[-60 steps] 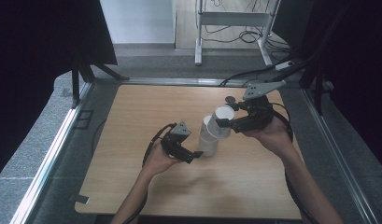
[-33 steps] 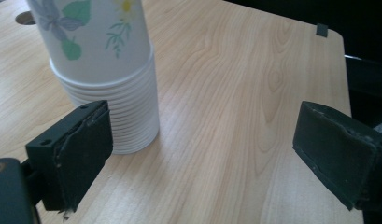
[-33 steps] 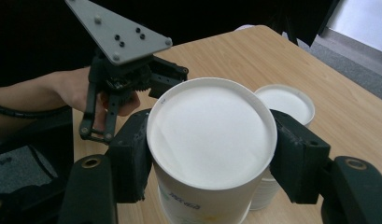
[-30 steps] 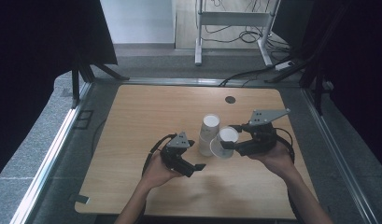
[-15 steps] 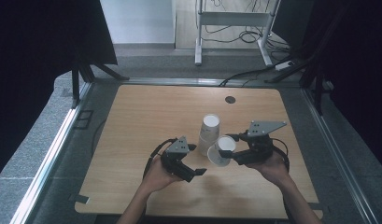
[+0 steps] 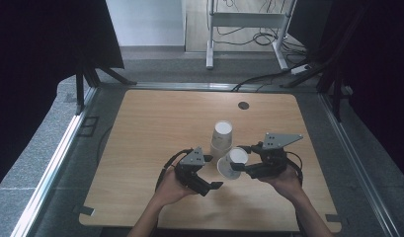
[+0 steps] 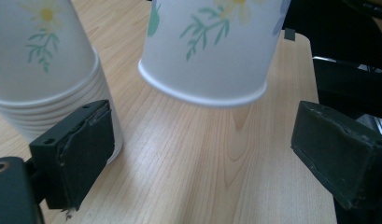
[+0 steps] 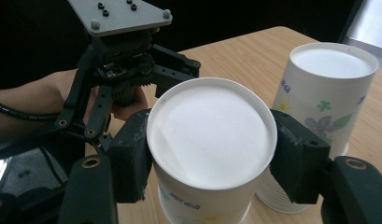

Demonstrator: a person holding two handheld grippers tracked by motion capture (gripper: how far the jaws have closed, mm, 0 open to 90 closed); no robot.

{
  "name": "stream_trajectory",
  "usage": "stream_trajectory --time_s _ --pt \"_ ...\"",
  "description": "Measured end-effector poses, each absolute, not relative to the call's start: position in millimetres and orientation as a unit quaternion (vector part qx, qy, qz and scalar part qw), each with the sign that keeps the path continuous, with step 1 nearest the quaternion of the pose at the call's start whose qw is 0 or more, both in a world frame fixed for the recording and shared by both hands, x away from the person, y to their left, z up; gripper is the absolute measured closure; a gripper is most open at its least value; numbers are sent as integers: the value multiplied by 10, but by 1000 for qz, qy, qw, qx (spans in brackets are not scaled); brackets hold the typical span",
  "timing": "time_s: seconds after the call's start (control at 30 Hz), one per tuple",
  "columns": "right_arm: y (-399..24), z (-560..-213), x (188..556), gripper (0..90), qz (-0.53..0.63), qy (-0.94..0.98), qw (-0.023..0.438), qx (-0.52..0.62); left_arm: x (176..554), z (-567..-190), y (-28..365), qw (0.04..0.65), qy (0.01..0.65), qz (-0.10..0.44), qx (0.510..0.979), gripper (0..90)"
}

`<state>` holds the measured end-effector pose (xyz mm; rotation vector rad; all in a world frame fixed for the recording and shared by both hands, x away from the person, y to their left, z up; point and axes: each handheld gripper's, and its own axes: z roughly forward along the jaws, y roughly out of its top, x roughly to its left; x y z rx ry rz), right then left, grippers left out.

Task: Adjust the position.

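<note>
The right gripper (image 6: 244, 169) has its jaws clamped on a single paper cup (image 6: 231, 163), upside down, one pad on each side of its wall just under the closed white bottom. In the right gripper view the cup (image 8: 211, 140) sits squarely between the two black pads, its flat bottom facing the camera. In the left gripper view the cup's rim (image 7: 202, 91) hangs tilted above the wood, clear of the table (image 6: 155, 123).

The left gripper (image 6: 209, 186) stands with its jaws spread wide and nothing between them; in its own view the bare table surface shows between the two pads. It is just beside the held cup, on the near left of it, and in the right gripper view it (image 8: 132, 119) appears right behind the cup with the person's hand around it.

A stack of cups (image 6: 222, 138) stands upside down on the table, just beyond the held cup and close to it. In the left gripper view the stack (image 7: 44, 70) shows several nested rims and a flower print, and it stands just beyond the left-hand pad. In the right gripper view the stack (image 8: 326, 102) rises beside the right-hand pad, so that side of the held cup is crowded.

Farther back, a small dark round spot (image 6: 244, 105) sits in the table near the far edge, well apart from the cups. Beyond the table stands a white metal frame (image 6: 249, 19) with cables on the floor.
</note>
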<state>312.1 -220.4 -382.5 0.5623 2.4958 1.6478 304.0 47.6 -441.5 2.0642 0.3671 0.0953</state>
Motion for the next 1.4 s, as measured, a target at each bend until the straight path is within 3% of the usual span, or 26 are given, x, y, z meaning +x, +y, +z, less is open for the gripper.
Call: stream_trajectory --time_s 0.53,1.4 --pt "-2195 -4014 3076 362 579 798 25 165 3046 -4476 352 509 134 31 850 64" --pt "-2132 -4165 3075 362 592 790 -2 160 3051 -4514 310 489 118 25 864 212"
